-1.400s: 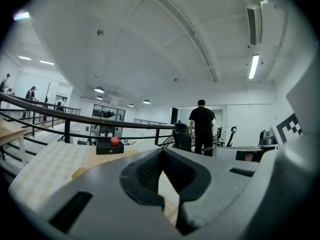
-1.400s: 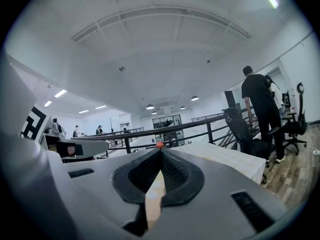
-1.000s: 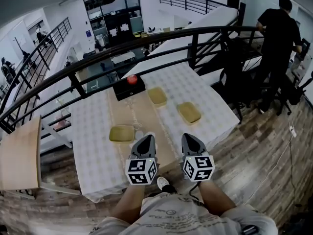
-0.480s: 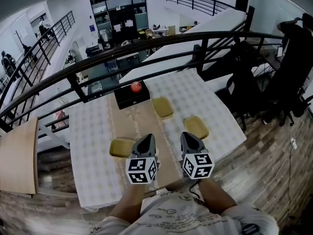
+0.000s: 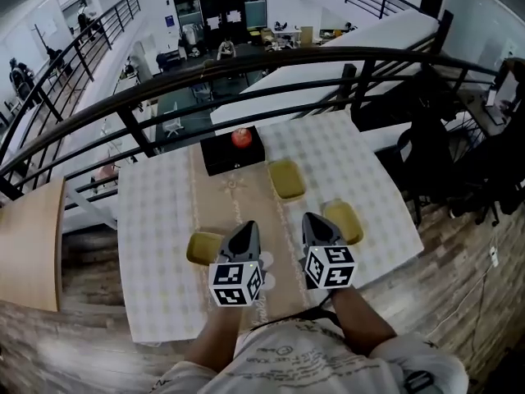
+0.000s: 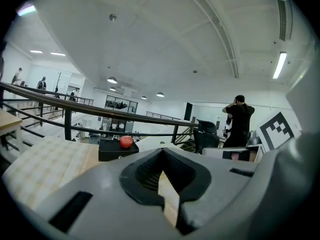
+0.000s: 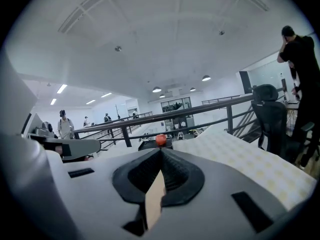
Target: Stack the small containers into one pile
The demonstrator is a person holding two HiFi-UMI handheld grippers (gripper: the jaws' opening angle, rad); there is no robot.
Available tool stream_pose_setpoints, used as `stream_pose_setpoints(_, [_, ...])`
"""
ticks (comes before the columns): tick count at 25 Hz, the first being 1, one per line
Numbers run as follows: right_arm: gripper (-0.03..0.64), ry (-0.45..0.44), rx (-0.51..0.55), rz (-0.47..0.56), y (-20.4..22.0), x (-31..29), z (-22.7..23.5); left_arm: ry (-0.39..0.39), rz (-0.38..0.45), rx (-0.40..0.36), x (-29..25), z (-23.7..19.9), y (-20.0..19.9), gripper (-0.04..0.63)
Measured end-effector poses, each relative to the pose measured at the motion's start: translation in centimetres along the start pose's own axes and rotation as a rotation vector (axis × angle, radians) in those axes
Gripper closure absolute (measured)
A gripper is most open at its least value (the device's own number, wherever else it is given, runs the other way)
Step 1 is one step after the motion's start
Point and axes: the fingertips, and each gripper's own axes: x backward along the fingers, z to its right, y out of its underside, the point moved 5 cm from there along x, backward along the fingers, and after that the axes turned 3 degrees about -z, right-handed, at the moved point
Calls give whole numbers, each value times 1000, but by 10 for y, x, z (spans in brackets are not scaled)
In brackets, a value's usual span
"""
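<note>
Left gripper (image 5: 244, 230) and right gripper (image 5: 316, 223): both jaws closed, empty, over the checked-cloth table (image 5: 156, 212). Shallow yellow rectangular plastic containers (image 5: 286, 179) lie apart, unstacked.

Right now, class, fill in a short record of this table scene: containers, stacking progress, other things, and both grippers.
containers: three, yellow, lying apart
left container: beside the left gripper
far container: near the black box
right container: beside the right gripper
stacked: none yet
black box: round red thing on top
table: checked cloth
left gripper: shut, empty
right gripper: shut, empty
</note>
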Motion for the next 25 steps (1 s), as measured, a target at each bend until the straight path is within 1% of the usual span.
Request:
stream_pose_setpoints(7, [615,-53,36,-86,0,-55,12,-90,-16,34,-22,-15,3,591])
stream_pose_setpoints(14, [614,-114,82,-205,6,-113,21,-175,-25,63,-35,-23,3,591])
stream_pose_setpoints(15, [607,-121,86,-224,7,-122,22,-185,-27,69,-37,-25,5,591])
stream_pose_setpoints(18, [553,-143,98,-288,16,-152,21,-214,-40,91,-41,-33,10,591])
stream_pose_setpoints(20, [541,-147,110,-332,22,-170,21,-232,-50,107,-44,-38,14,591])
stream_pose_setpoints(25, [515,-102,184,-439,39,-215,24,-266,-76,123,-50,-49,21,591])
